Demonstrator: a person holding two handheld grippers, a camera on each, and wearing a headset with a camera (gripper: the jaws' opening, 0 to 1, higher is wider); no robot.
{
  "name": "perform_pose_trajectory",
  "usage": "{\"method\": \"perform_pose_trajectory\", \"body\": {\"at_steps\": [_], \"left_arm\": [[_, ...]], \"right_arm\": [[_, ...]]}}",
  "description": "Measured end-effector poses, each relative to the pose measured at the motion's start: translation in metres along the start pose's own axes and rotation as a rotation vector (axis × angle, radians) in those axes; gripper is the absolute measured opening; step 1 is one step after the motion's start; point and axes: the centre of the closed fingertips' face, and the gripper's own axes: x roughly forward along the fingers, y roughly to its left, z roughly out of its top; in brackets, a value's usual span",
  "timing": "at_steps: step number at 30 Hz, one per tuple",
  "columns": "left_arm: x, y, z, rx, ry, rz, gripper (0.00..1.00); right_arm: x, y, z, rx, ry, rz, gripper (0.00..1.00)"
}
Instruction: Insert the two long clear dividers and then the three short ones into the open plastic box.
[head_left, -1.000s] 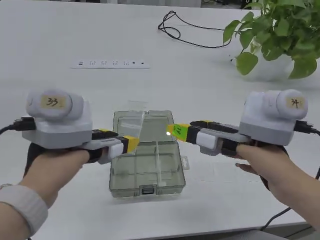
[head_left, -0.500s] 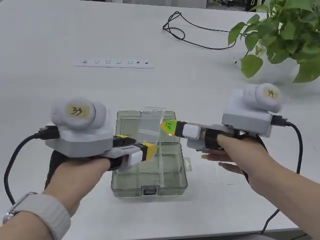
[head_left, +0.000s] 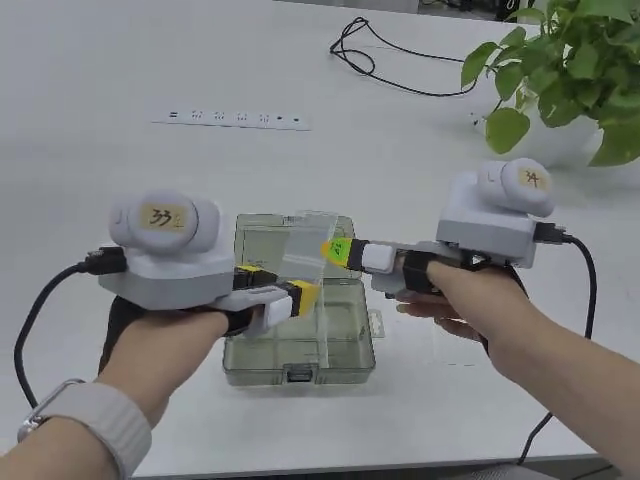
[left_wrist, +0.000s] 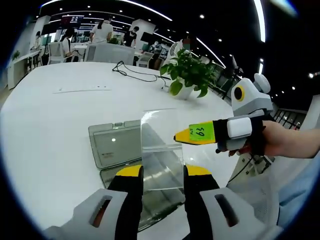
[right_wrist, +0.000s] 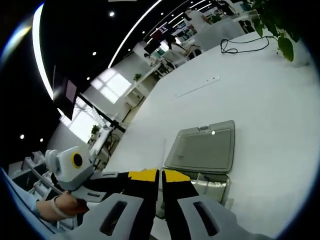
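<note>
A clear divider (head_left: 305, 245) stands upright over the open plastic box (head_left: 345, 355). My left gripper (head_left: 300, 295) is shut across the width of the divider (left_wrist: 161, 150), its yellow-tipped jaws against the two side edges. My right gripper (head_left: 335, 250) comes in from the right and is shut on that divider's upper right edge; its green-tagged tip (left_wrist: 192, 135) reaches in from the right of the left gripper view. In the right gripper view the jaws (right_wrist: 160, 175) are pressed together above the box (right_wrist: 212, 187) and its flat-lying lid (right_wrist: 202, 150).
The box lid (head_left: 262, 245) lies open toward the back. Faint clear pieces (head_left: 455, 345) rest on the table right of the box. A power strip (head_left: 230, 118), a black cable (head_left: 400, 65) and a potted plant (head_left: 560, 70) sit along the far side.
The right gripper has come in from the right and closed on the divider's edge. Both grippers shifted slightly toward the middle, over the box, with the divider now upright.
</note>
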Motion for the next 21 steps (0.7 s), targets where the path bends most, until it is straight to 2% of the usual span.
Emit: {"method": "perform_pose_trajectory", "body": {"at_steps": [3,6,10,11,17,21], "left_arm": [[0.0016,-0.0023,-0.0014,0.000,-0.001,0.003,0.30],[0.0021,-0.0019,-0.0013,-0.024,-0.017,0.000,0.30],[0.0029,-0.0045,-0.0037,-0.012,-0.016,0.007,0.30],[0.0027,-0.0051,-0.0031,-0.029,-0.024,0.006,0.30],[0.0038,-0.0039,-0.0049,-0.032,-0.044,-0.004,0.30],[-0.0007,-0.0052,-0.0008,0.024,-0.072,-0.007,0.27]], "right_arm": [[0.0013,-0.0013,-0.0019,-0.005,0.012,-0.009,0.04],[0.0005,-0.0022,-0.0014,0.000,0.010,-0.019,0.04],[-0.0005,-0.0056,-0.0029,0.000,0.036,-0.039,0.03],[-0.0006,-0.0053,-0.0022,0.004,0.032,-0.037,0.03],[-0.0010,0.0003,-0.0041,-0.021,0.075,-0.057,0.02],[0.0013,-0.0037,-0.0050,-0.046,0.103,-0.077,0.02]]}}
